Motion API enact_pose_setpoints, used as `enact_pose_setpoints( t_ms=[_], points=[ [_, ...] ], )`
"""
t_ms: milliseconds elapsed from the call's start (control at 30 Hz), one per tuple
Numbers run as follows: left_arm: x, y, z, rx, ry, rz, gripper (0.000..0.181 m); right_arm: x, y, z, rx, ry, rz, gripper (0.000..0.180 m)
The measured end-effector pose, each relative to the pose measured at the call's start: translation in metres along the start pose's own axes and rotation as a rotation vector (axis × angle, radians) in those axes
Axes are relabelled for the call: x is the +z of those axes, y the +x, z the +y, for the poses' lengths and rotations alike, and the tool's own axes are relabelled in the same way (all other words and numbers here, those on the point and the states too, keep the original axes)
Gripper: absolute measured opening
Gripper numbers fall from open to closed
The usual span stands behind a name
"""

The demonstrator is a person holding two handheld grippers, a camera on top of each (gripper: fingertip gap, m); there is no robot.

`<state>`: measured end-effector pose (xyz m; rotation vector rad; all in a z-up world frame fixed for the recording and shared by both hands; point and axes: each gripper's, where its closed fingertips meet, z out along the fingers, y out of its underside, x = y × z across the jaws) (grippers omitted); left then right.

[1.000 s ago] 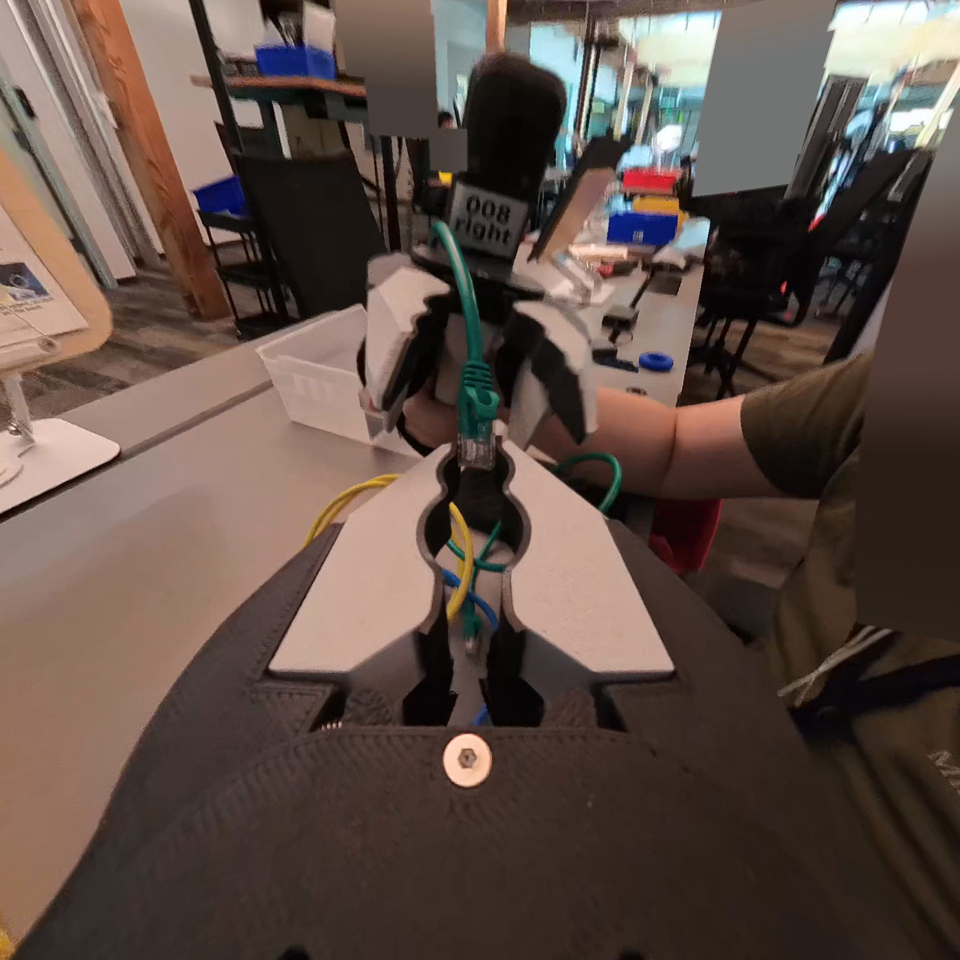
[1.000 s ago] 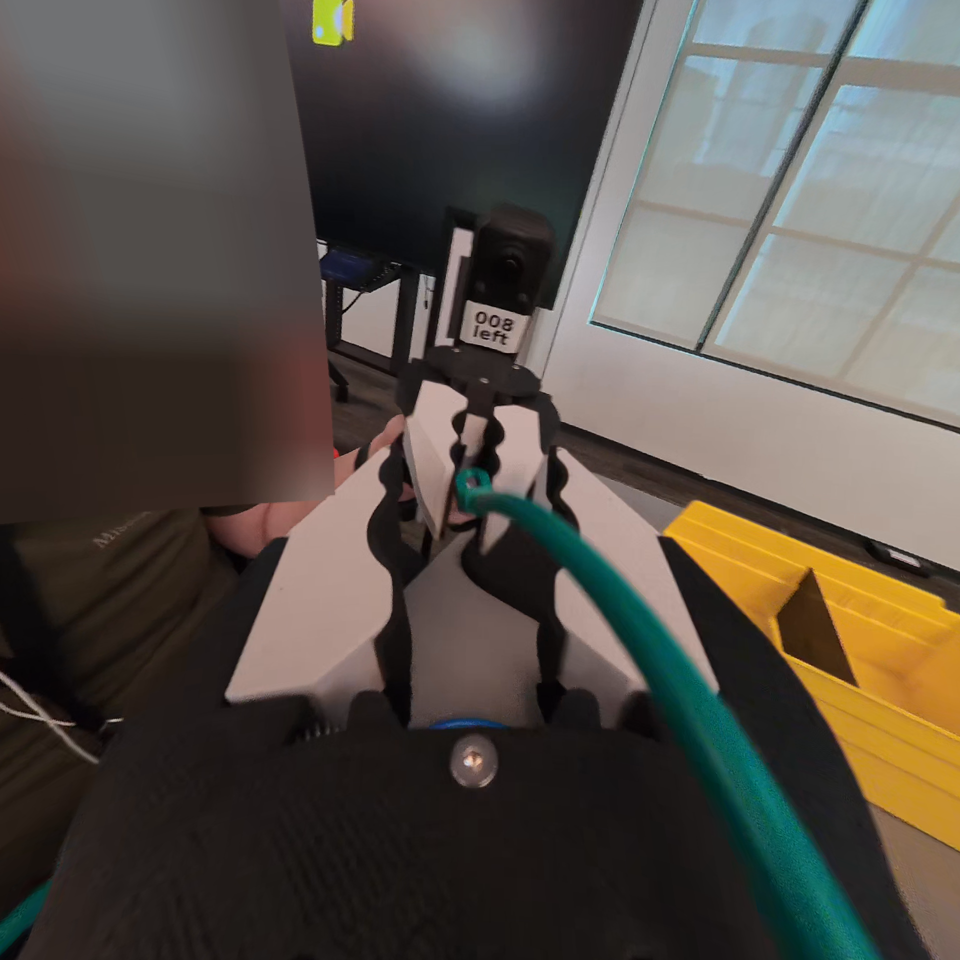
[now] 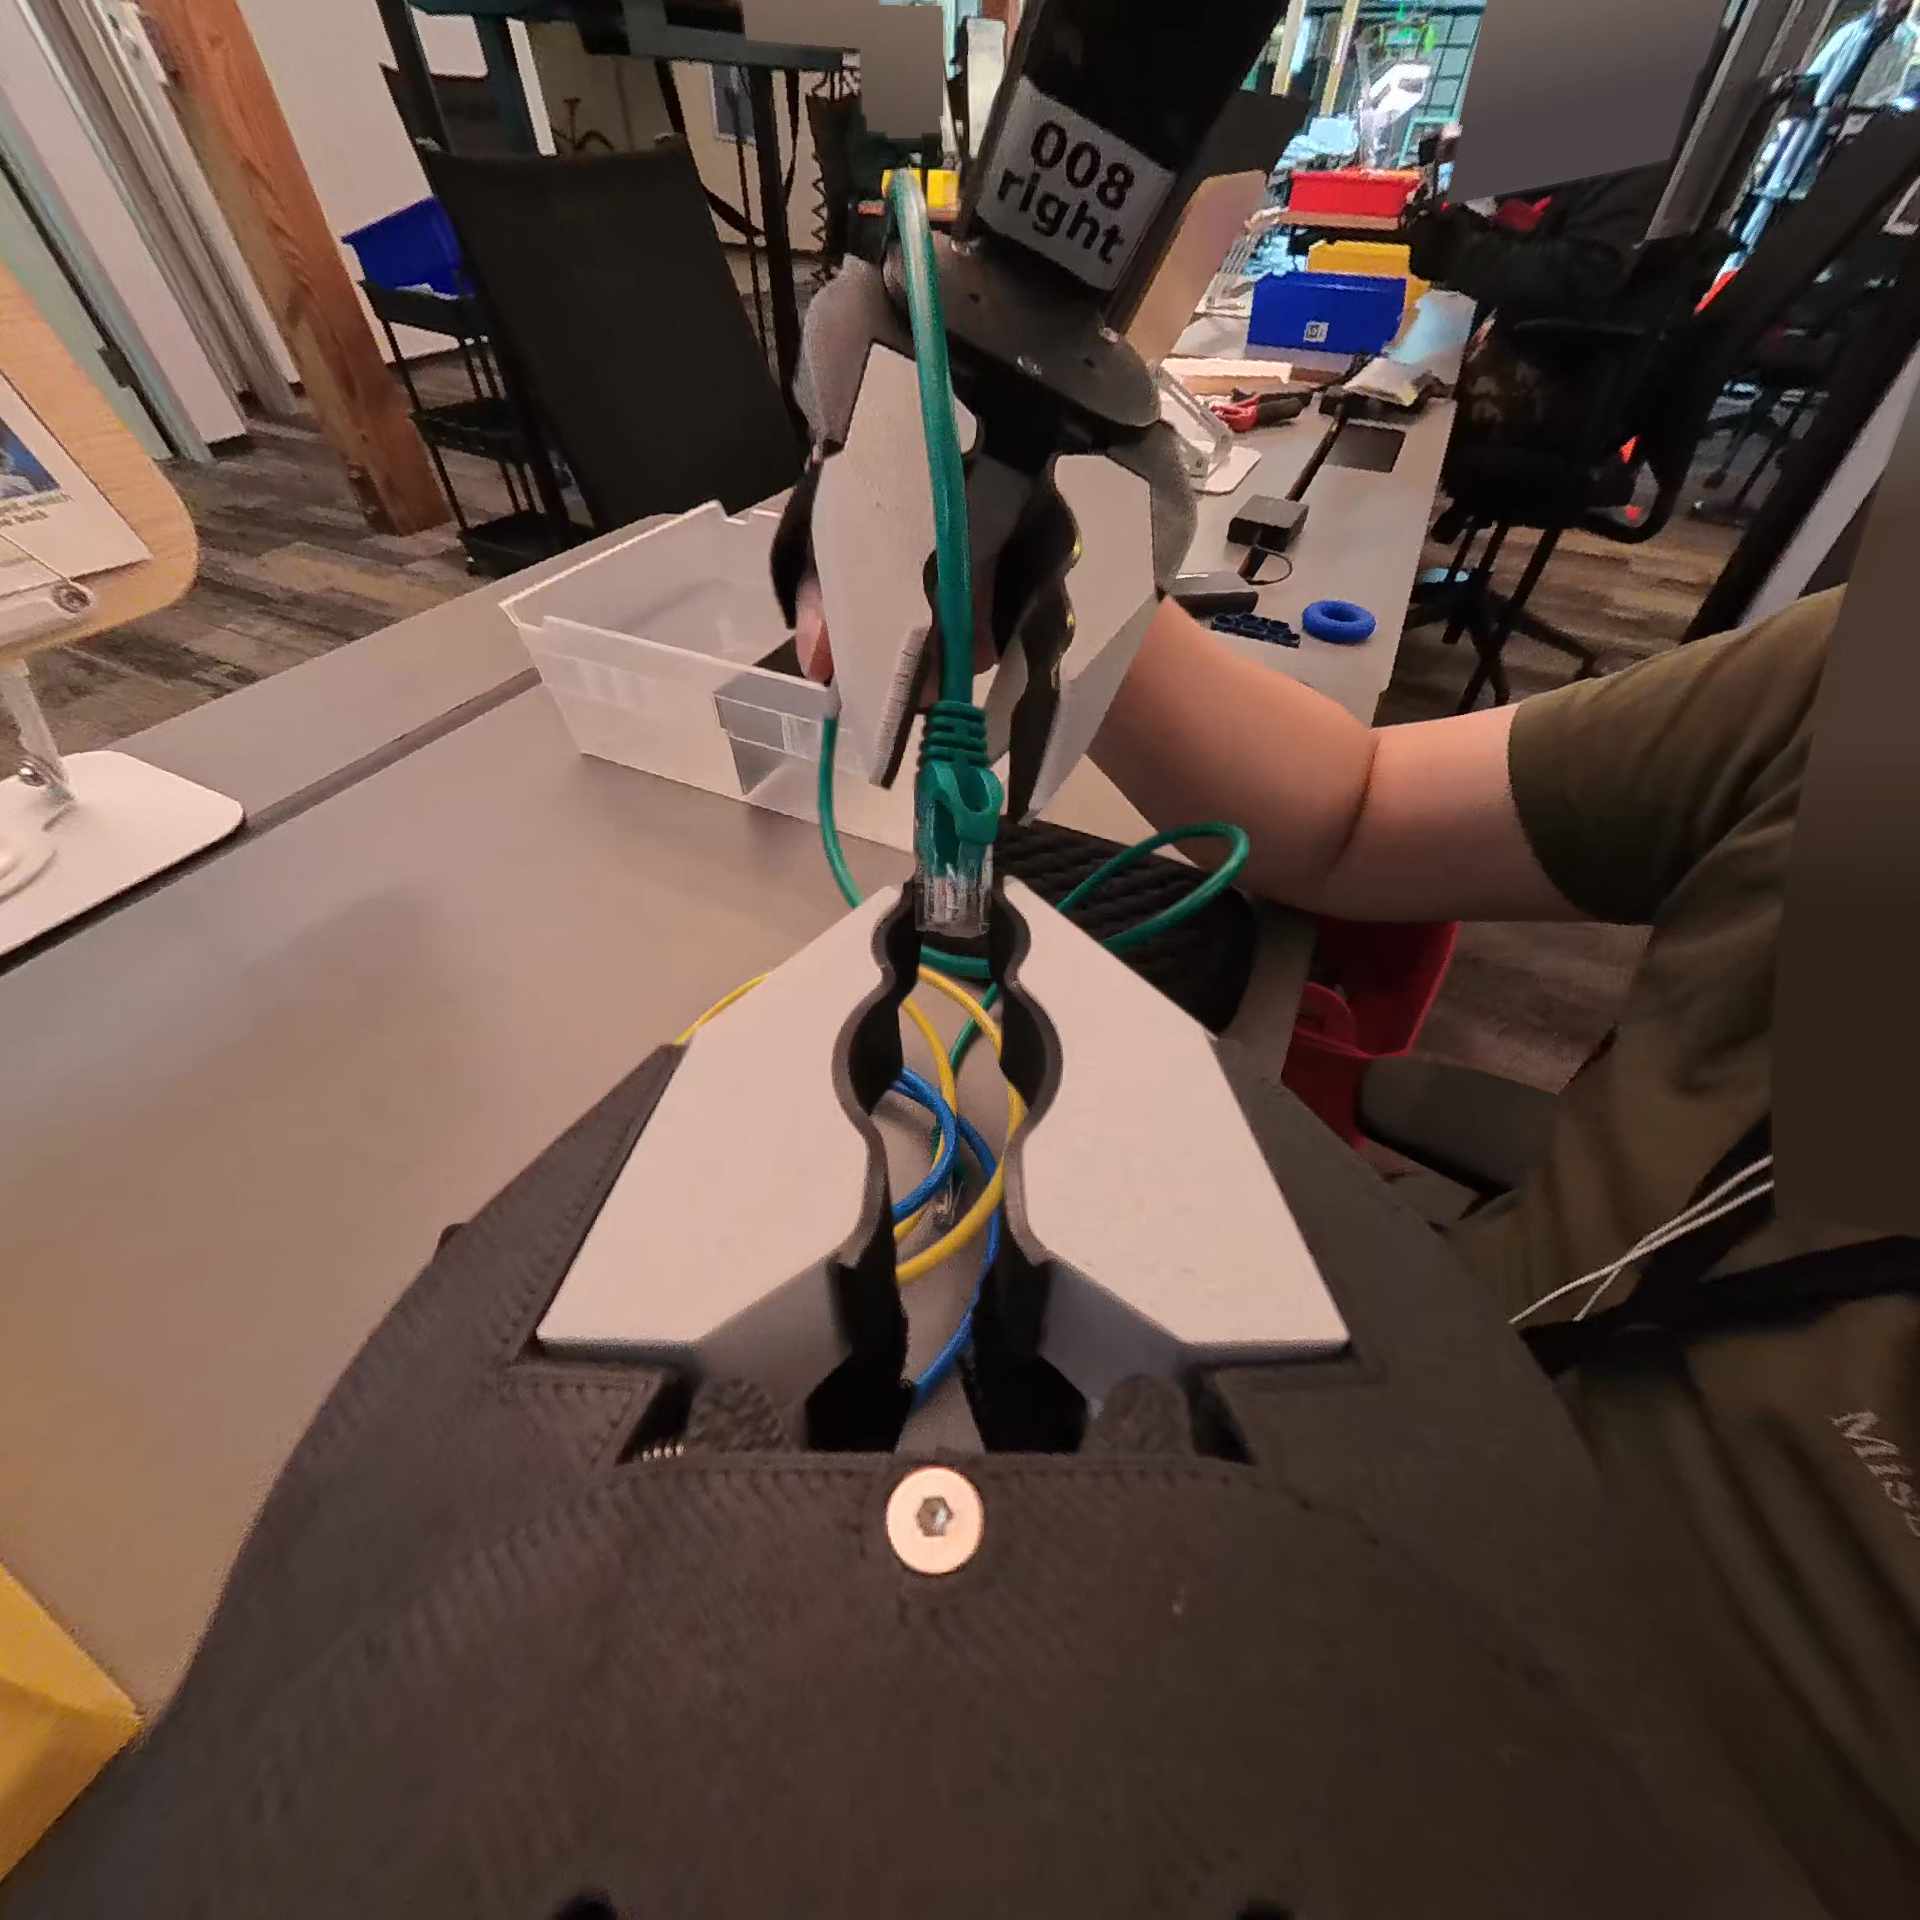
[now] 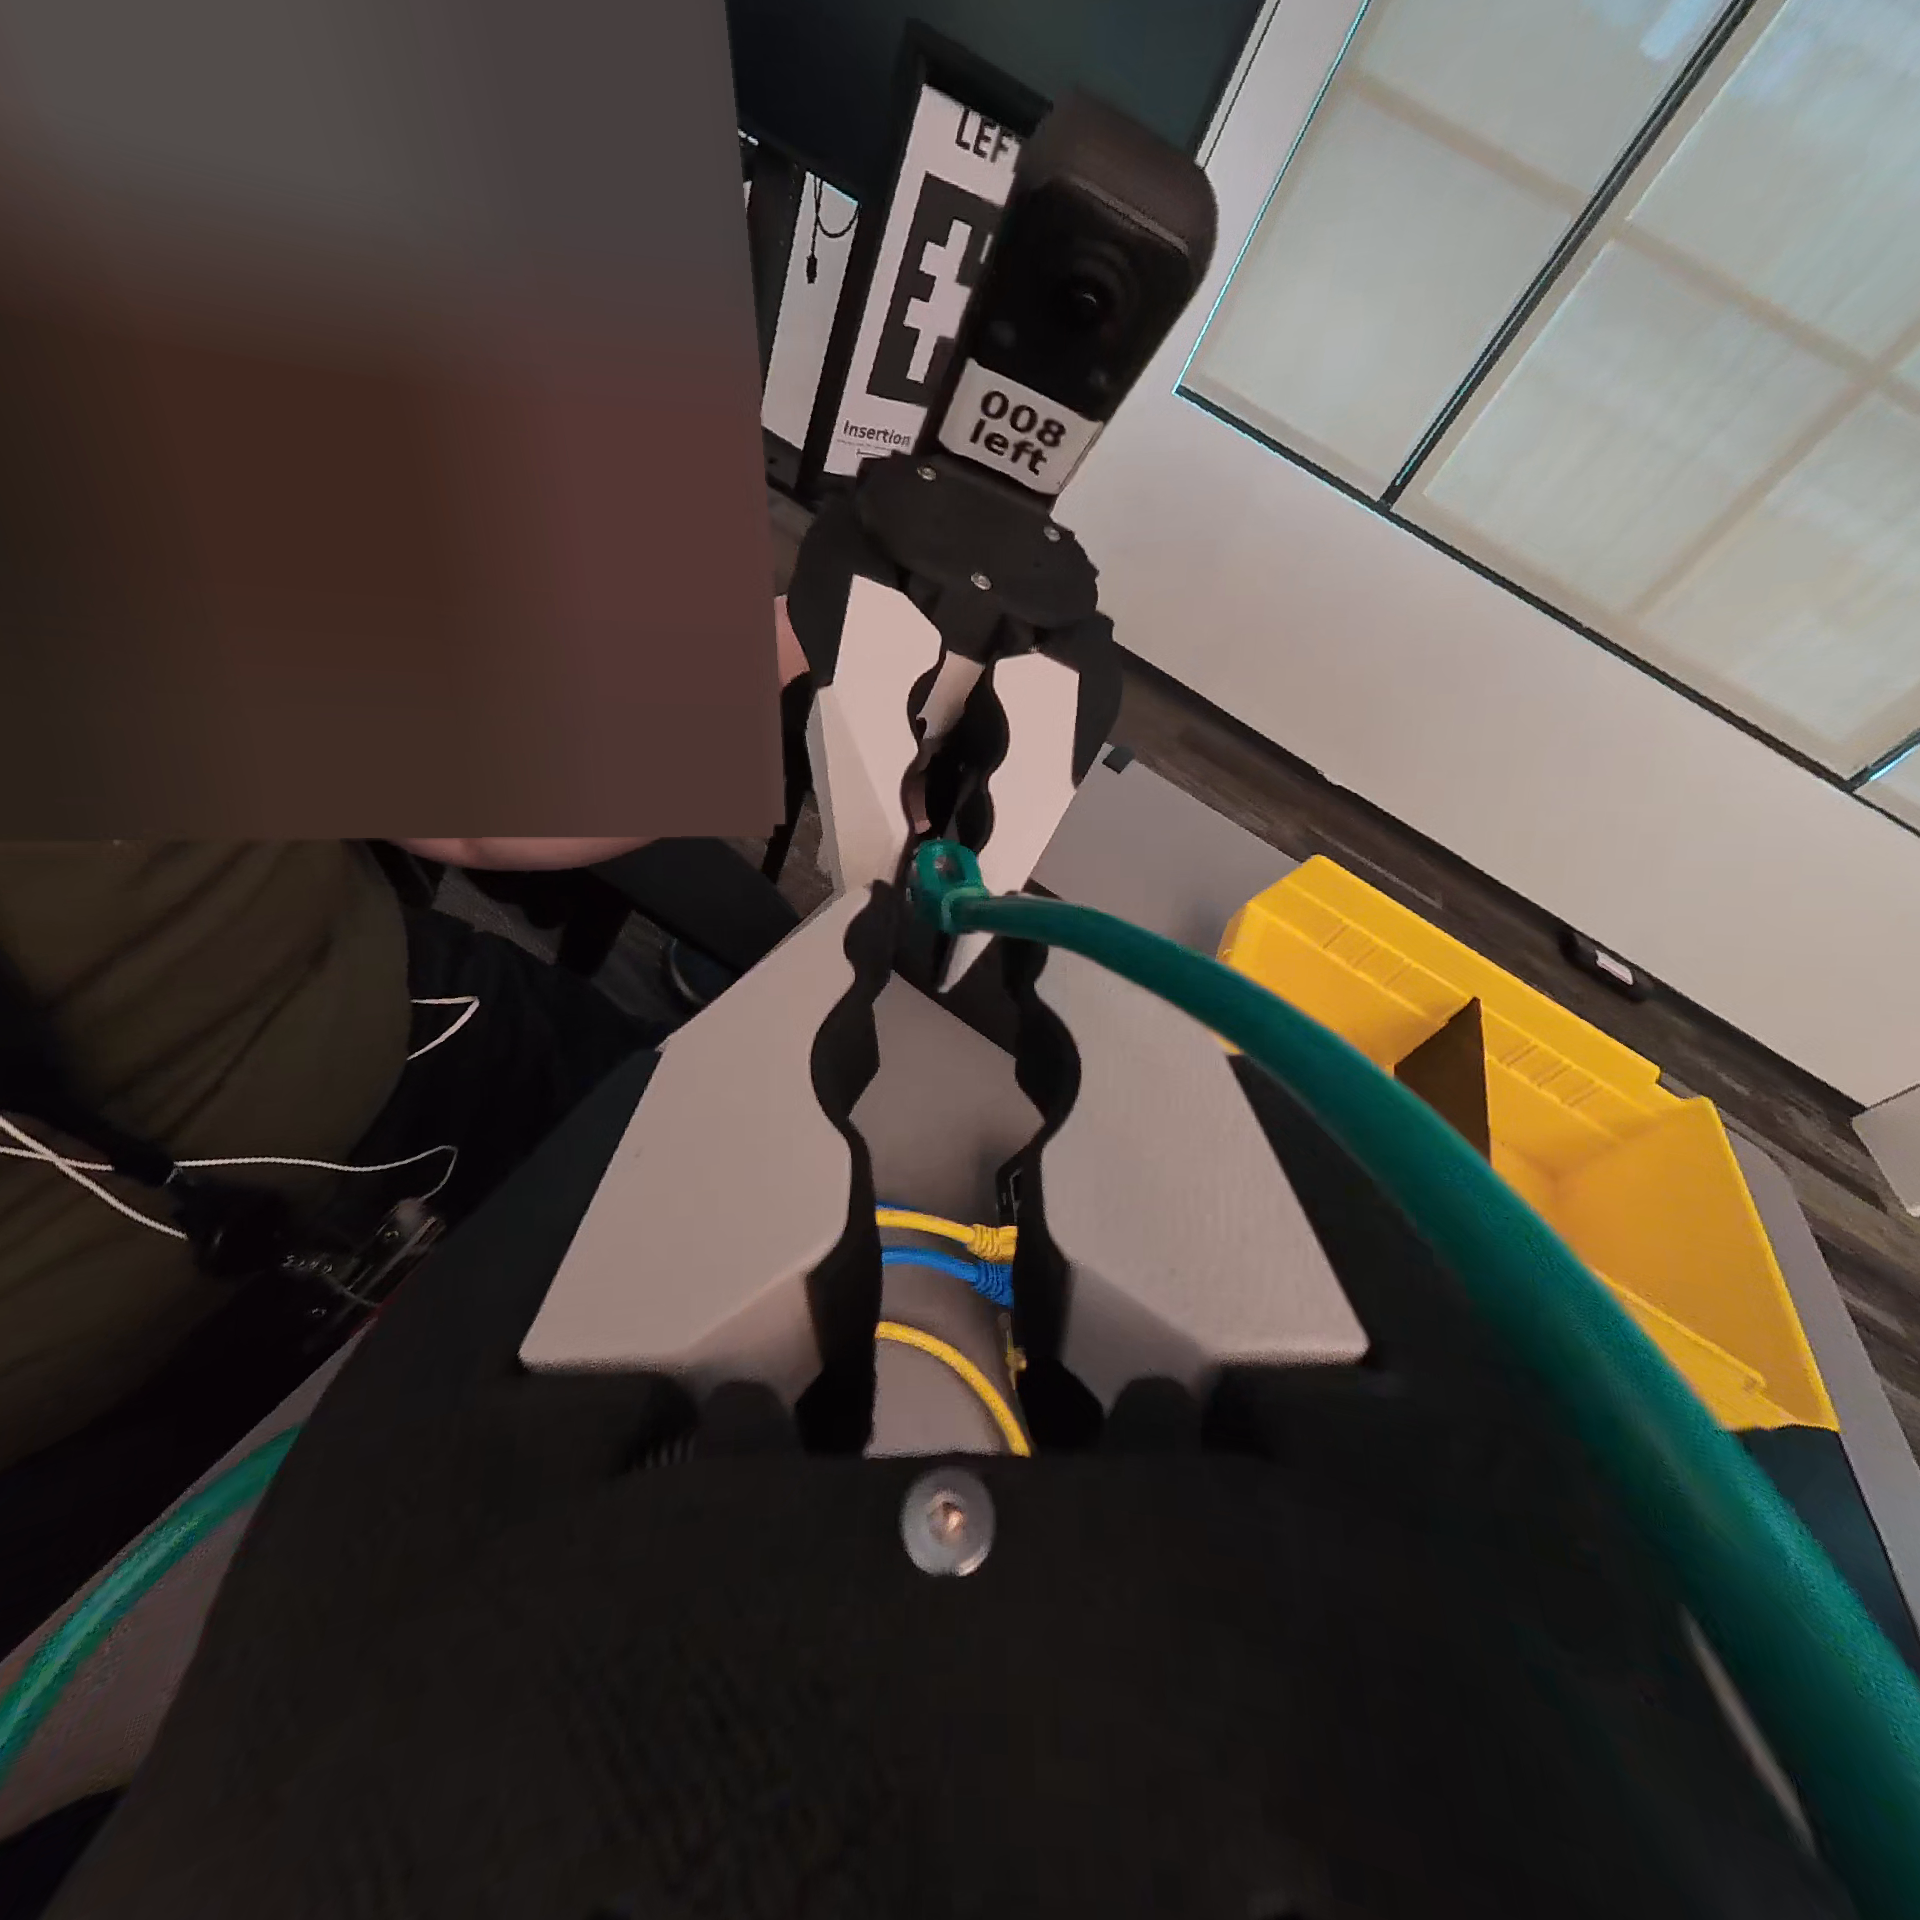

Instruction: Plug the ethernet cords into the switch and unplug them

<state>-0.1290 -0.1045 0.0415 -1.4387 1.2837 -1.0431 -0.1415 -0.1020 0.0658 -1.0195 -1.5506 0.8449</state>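
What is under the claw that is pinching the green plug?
Under the left claw, through its gap, yellow and blue cords loop on the grey table. The claw's body hides everything else beneath it.

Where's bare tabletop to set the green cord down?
Bare grey table left of the left tool, between the white stand base and clear bin. Crowded under the tools: yellow cord and blue cord coils.

Black woven-textured tool [image 3: 951,914] bodies with grey wedge fingers [image 3: 1143,1132], silver hex screws [image 3: 932,1549]; olive short sleeve [image 3: 1662,769].
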Motion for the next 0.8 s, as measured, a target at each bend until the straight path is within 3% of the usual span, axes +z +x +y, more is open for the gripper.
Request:
enact_pose_setpoints(
  t_ms=[200,800],
  points=[
    [0.004,-0.001,0.006,-0.002,-0.022,0.003,0.011,0.0,-0.001,0.006,0.001,-0.017,-0.017,0.012],
    [0.003,-0.005,0.011,-0.018,-0.022,0.01,0.012,0.002,-0.003,0.015,-0.077,-0.074,0.0,0.01]
  ],
)
